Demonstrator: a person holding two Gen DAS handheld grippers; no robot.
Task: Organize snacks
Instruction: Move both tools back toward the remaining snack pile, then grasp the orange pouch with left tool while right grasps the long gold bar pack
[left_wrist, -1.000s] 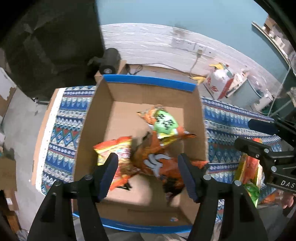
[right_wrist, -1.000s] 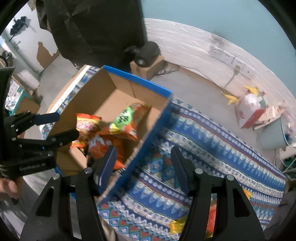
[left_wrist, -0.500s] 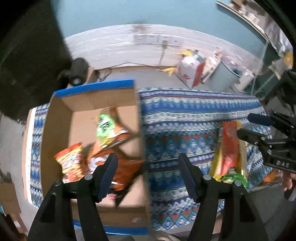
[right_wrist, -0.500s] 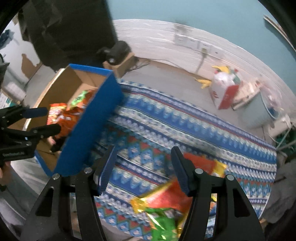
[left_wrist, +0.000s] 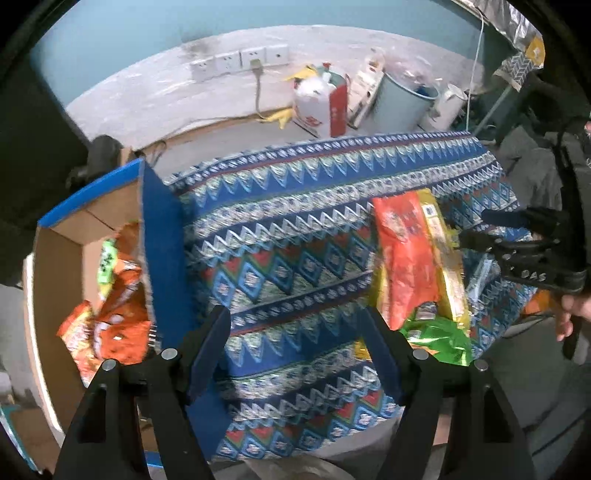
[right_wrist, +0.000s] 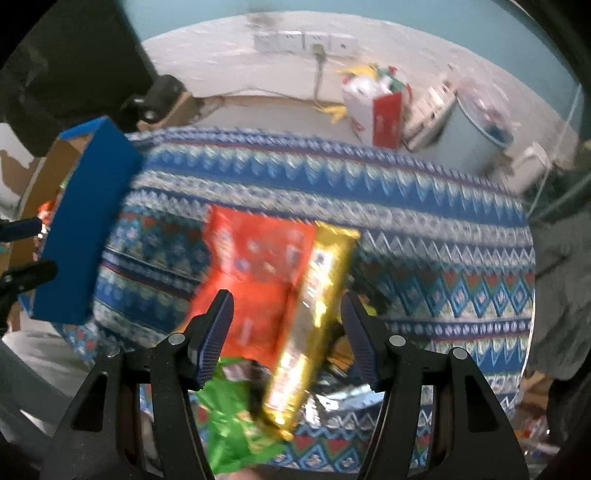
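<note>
Lying on the blue patterned tablecloth (right_wrist: 424, 192) are a red foil snack bag (right_wrist: 258, 280), a gold foil snack packet (right_wrist: 314, 314) overlapping its edge, and a crumpled green snack bag (right_wrist: 236, 424) nearest the camera. Above them hovers the right gripper (right_wrist: 286, 336), fingers apart, gripping nothing. At the cloth's far side stands the blue-sided cardboard box (left_wrist: 162, 258), with orange snack bags (left_wrist: 114, 314) piled inside. Over bare cloth beside the box, the left gripper (left_wrist: 295, 347) has its jaws opening, nothing between them.
</note>
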